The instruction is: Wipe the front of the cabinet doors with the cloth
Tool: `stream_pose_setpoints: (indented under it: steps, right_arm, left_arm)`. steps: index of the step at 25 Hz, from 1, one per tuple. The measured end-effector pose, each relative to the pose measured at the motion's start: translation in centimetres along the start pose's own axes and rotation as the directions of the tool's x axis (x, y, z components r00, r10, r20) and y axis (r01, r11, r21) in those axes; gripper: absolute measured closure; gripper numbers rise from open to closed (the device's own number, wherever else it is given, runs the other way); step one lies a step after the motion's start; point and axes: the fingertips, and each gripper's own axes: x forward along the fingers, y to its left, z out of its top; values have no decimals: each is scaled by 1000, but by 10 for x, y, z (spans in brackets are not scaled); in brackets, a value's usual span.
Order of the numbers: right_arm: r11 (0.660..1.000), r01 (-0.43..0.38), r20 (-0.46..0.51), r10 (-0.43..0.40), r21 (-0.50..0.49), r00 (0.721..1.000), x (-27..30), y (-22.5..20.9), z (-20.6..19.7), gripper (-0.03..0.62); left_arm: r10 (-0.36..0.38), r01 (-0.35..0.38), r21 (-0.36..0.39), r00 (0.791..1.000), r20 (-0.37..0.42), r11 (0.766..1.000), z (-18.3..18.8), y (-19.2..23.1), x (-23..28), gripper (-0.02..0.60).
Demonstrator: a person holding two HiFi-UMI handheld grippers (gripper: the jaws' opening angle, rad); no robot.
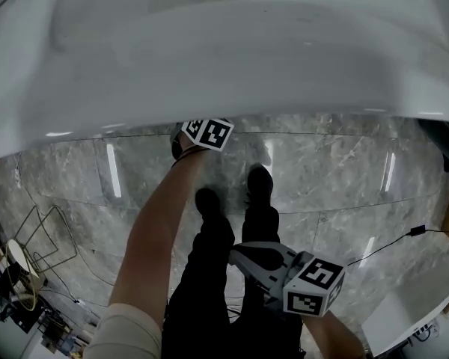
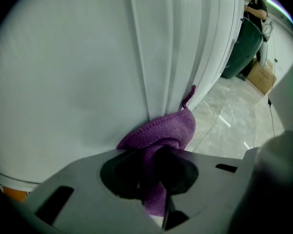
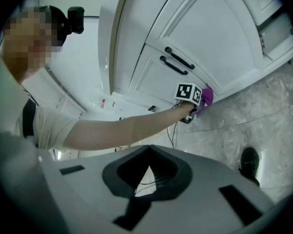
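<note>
So the left tool is clamping down on the purple cloth, with a wad of it bunching out past the jaws and pressing flat against the white cabinet door, right where the moulded edge of the panel is running down. A little tag of the cloth is sticking up against that edge.

From the right gripper view you can see where this is happening: the left arm is reaching out low, and the cloth is sitting down near the bottom of the door, close to the grey marble floor. Two black handles are sitting higher up on the doors.

In the head view the left tool is mostly tucking in under the white cabinet top, with only its marker cube poking out. The person's black shoes are standing on the floor just below it.

The right tool is hanging back by the person's legs, well apart from the cabinet, jaws meeting at the tips and gripping nothing
</note>
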Motion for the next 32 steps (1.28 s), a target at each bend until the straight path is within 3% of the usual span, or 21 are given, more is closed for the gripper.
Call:
stream_pose_setpoints:
  steps: [3,7,10,13,16,21,25,28,32]
  right_arm:
    - [1000,27,25,-27,-2,999,-3,-14,0,585]
    - [999,52,38,-52,-2,998,-10,-26,-4,585]
    - [997,78,36,-78,-4,996,-15,-34,-8,585]
    - [995,99,33,-99,-8,995,-19,-28,-6,585]
    - [995,97,34,-97,-10,995,-21,-6,-2,585]
    - [991,123,60,-119,-60,991,-20,26,32,585]
    - [989,129,73,-124,-66,990,-17,50,45,585]
    - [988,141,60,-137,-66,989,-16,66,36,585]
    - [990,129,34,-127,-53,991,-19,75,15,585]
  left_arm:
    - [6,-6,-7,1000,17,1000,1,-2,23,511]
    - [0,-1,-35,999,-46,999,-24,-11,44,511]
    - [-19,17,-54,999,-28,998,-32,-21,55,511]
    - [-43,44,-52,999,19,998,-17,-23,22,511]
    - [-104,107,-24,989,101,994,1,-32,-48,511]
    - [-188,190,18,944,272,982,40,-45,-182,511]
    - [-201,229,-14,880,430,973,91,-45,-272,511]
    - [-186,253,-63,837,514,965,131,-45,-306,511]
    - [-141,231,-100,826,546,968,161,-41,-314,509]
